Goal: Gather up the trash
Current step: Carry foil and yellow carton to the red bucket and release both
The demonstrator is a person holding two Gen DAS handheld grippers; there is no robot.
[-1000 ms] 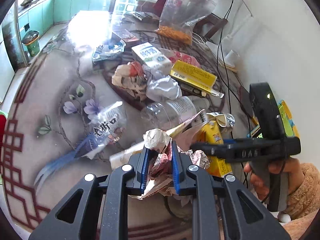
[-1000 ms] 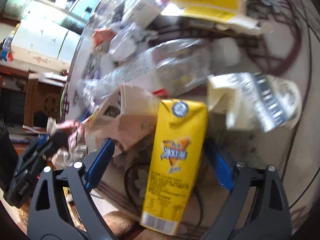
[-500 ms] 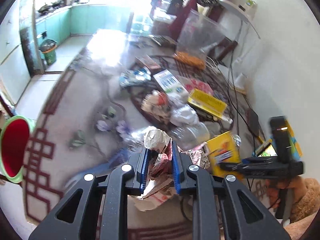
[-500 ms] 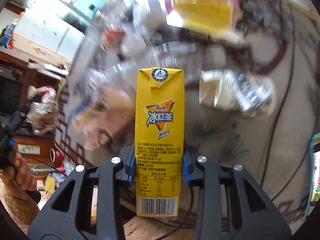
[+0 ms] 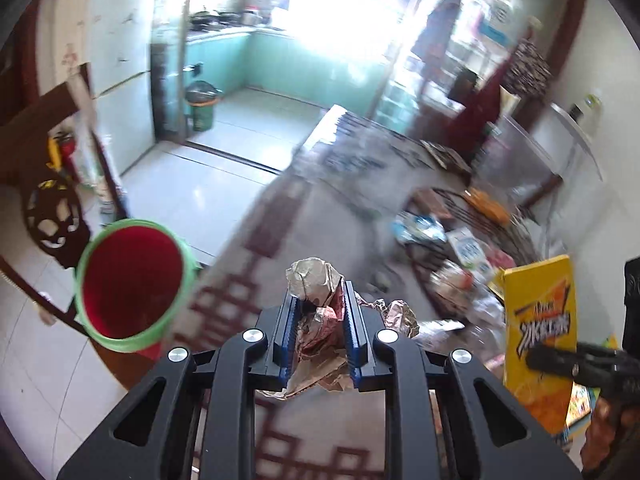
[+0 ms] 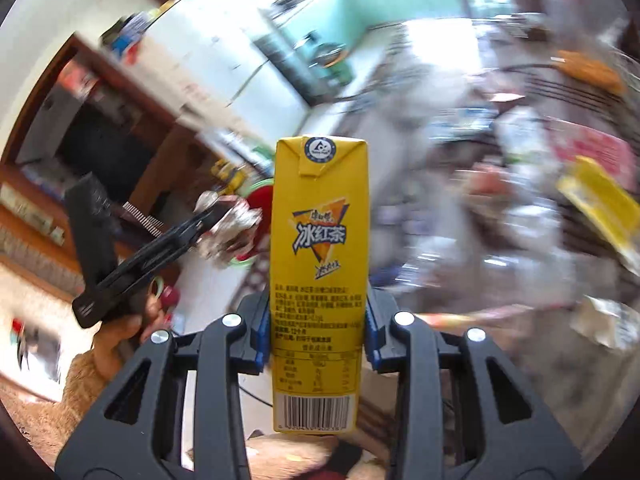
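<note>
Bench (image 5: 320,216): patterned top, trash pile (image 5: 452,256) at far right, blurred.
Red bin (image 5: 132,284), green rim: on floor left of bench edge.
Right hand-held gripper (image 6: 318,330): clamped on yellow drink carton (image 6: 318,240), upright, raised above bench.
Left hand-held gripper (image 5: 319,330): pads pinching crumpled wrapper wad (image 5: 318,304), held near red bin.

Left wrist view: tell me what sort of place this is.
Most likely a home's dining area opening onto a kitchen: a patterned table strewn with packaging, teal kitchen cabinets with a counter behind, and a red bin with a green rim on the tiled floor.
</note>
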